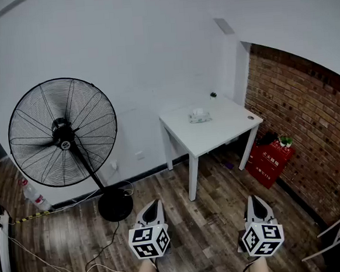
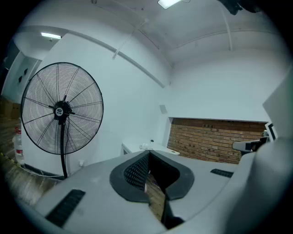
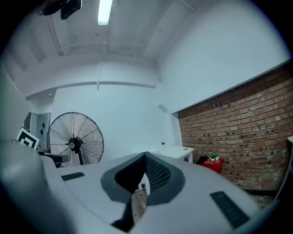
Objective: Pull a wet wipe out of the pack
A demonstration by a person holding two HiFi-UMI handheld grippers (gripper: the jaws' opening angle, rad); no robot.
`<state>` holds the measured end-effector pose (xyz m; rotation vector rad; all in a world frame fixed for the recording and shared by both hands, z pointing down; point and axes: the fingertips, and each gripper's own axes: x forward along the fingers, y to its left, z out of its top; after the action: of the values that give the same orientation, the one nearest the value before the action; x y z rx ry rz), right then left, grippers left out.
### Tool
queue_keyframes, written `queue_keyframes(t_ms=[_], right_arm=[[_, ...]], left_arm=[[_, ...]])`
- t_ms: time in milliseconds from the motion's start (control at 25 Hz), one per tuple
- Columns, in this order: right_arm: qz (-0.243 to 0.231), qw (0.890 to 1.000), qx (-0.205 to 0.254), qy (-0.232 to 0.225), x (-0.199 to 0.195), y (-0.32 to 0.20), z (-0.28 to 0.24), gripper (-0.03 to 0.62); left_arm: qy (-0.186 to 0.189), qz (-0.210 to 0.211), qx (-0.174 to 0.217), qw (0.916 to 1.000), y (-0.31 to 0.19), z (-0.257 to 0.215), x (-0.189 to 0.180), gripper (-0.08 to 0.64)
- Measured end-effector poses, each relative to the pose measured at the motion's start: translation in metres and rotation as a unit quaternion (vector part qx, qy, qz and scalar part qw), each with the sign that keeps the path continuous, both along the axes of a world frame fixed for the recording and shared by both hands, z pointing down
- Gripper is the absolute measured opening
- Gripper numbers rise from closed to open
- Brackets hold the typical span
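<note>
Wet wipe pack [image 1: 199, 116]: lies flat on the white table [image 1: 231, 126], about mid-top and somewhat toward the far left corner; nothing touches it.
Left tongs [image 1: 155, 203]: held low over the wooden floor [image 1: 206, 229], well apart from the table. In the left gripper view the tongs [image 2: 149, 155] have their tips pressed together, with nothing between the dark pads.
Right tongs [image 1: 254, 199]: level with the left pair and beside them, also well short of the table. In the right gripper view the tongs [image 3: 145, 156] are closed tip to tip and carry nothing.
Marker cubes: one sits at the back of each pair, left [image 1: 149, 241] and right [image 1: 262, 239].
Small dark object [image 1: 213, 94]: stands at the table's far edge near the wall corner; too small to identify.
Fan [image 1: 63, 132]: large black pedestal fan, upright, left of the table on a round base.
Red box [image 1: 270, 160]: on the floor past the table's right edge, against the brick wall [image 1: 310, 127], with a small green plant [image 1: 285, 140] on top.
Bottle [image 1: 34, 196]: on the floor behind the fan, at the far left.
</note>
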<state>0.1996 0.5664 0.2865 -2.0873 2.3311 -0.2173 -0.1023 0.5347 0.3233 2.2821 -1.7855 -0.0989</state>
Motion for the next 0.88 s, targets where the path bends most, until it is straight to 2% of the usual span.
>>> queue_keyframes(t_ms=[280, 560, 880], right_arm=[[-0.008, 1.0, 0.004, 0.005, -0.006, 0.004, -0.003, 0.0], [-0.02, 1.0, 0.003, -0.018, -0.011, 0.006, 0.002, 0.002], [-0.021, 1.0, -0.002, -0.001, -0.018, 0.009, 0.008, 0.002]], left_arm=[[0.0, 0.001, 0.003, 1.0, 0.003, -0.002, 0.001, 0.0], [0.001, -0.001, 0.003, 1.0, 0.007, 0.0, -0.001, 0.0], [-0.001, -0.004, 0.005, 1.0, 0.01, 0.001, -0.007, 0.0]])
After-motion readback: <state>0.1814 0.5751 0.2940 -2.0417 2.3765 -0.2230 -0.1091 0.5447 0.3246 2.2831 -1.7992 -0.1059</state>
